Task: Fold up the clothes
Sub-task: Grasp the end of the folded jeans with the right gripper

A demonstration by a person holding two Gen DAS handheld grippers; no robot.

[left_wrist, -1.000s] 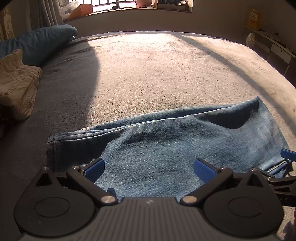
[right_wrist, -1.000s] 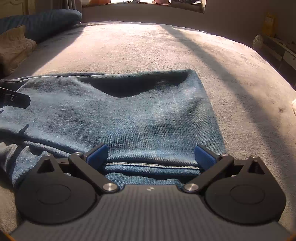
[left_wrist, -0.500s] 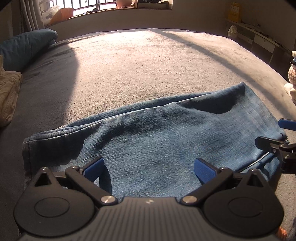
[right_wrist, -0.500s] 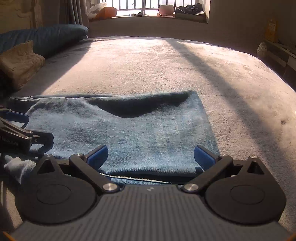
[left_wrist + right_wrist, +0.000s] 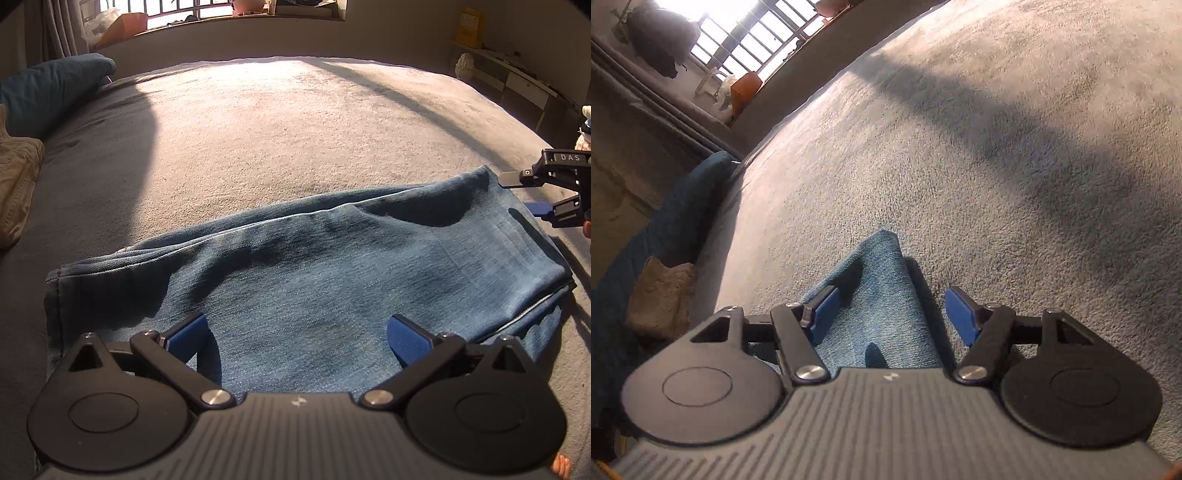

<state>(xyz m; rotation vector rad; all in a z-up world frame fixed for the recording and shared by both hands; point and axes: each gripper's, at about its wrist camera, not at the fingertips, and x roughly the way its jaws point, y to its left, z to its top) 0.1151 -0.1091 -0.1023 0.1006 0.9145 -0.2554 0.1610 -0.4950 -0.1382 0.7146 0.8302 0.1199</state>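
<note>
Folded jeans are laid on a grey bed below a barred window. The left gripper is held apart above them; the right gripper's jaws are closing around a corner.

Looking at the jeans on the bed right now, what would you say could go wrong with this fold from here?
1. The right tongs are closing around only the far corner of the folded jeans; they may catch just the top layer, so the stack splits when lifted.
2. The left tongs hang open over the denim, holding nothing, so a pull could drag the whole pile across the bed and undo the crease.
</note>
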